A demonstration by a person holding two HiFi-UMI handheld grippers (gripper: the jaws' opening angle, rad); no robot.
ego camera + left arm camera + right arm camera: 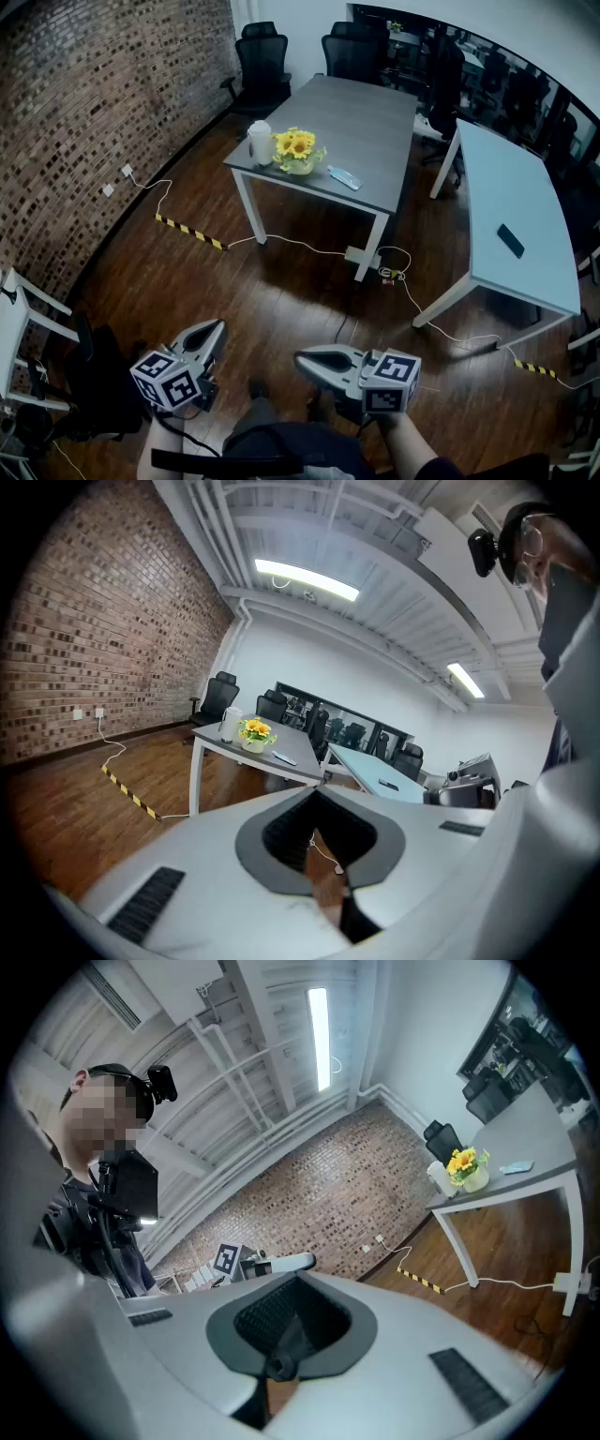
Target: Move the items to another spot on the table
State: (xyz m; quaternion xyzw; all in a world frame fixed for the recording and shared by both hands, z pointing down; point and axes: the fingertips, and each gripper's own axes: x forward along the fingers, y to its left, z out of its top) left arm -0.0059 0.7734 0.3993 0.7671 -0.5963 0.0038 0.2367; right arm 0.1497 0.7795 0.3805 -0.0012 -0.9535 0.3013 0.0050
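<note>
Far ahead stands a grey table (pixel 380 131) bearing a white lidded cup (pixel 260 142), a pot of yellow sunflowers (pixel 298 150) and a pale remote (pixel 344 177). Both grippers are held low over the wooden floor, well short of the table. My left gripper (pixel 218 327) is shut and empty, tips pointing toward the table. My right gripper (pixel 301 357) is shut and empty too, tips pointing left. In the left gripper view the sunflowers (pixel 254 732) and cup (pixel 231 724) show small beyond the closed jaws. The right gripper view has the sunflowers (pixel 462 1163) at far right.
A light blue table (pixel 511 187) with a black phone (pixel 510 240) stands to the right. Black office chairs (pixel 264 56) line the back. White cables and a power strip (pixel 362 255) lie on the floor, with yellow-black tape (pixel 190 231) near the brick wall (pixel 84 103).
</note>
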